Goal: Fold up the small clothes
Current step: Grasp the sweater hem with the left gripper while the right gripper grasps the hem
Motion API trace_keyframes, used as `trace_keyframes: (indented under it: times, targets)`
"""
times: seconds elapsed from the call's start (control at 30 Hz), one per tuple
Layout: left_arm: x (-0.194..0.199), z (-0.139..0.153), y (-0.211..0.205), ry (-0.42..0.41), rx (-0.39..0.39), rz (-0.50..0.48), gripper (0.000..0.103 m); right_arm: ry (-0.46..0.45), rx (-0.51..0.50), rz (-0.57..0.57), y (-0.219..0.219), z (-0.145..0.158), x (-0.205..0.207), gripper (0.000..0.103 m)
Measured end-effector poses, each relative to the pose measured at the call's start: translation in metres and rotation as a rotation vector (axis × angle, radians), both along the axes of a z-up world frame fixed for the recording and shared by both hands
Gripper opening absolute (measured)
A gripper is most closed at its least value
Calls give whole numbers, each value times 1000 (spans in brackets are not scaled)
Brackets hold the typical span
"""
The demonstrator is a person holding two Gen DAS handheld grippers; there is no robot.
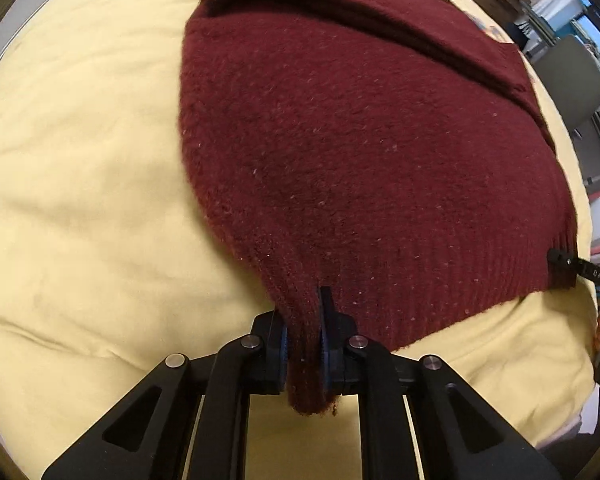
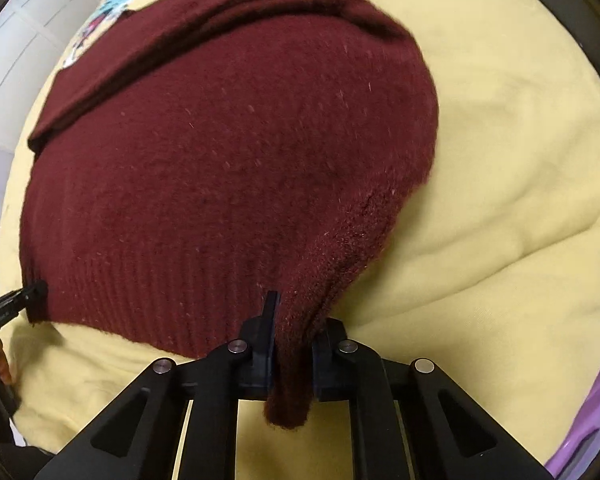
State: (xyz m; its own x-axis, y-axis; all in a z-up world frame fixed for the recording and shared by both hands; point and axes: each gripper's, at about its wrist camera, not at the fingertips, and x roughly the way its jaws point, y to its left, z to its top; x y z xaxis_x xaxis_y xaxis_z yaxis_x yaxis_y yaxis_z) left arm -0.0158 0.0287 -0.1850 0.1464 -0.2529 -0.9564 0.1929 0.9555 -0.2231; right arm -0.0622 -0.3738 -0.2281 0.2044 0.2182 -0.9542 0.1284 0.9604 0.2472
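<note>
Tongs [image 1: 304,344] [image 2: 294,354] both clamped on maroon sweater [image 1: 360,152] hem

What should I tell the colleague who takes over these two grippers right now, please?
Left gripper: shut on the sweater's near left hem corner.
Right gripper: shut on the near right hem corner.
The sweater lies flat on the yellow blanket, sleeves already folded across the far part.
Left to do: probably carry the hem up over the sleeves, then release.

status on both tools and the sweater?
Left tool shut on sweater hem corner; right tool shut on the other corner. Sweater flat on yellow blanket, sleeves folded in. Nothing in the way.
</note>
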Motion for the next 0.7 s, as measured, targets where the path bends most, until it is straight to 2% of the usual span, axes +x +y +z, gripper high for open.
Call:
trace_keyframes:
  times: [0.13,0.23,0.33,0.53,0.7]
  targets:
    - [5,23,-3,-36,-44,4,9,-72,3,-1,-6,27,7,12]
    - [25,44,-8,-79,-71,12,9,-133,-2,-1,-9,52,16,12]
    - [41,68,-14,-129,-55,28,9,-197,2,-14,-14,72,27,12]
    - [79,104,-17,-231,-64,56,9,-306,-3,-31,-19,113,65,11]
    - [116,137,-2,-313,-64,80,9,-368,-28,-56,-24,138,111,11]
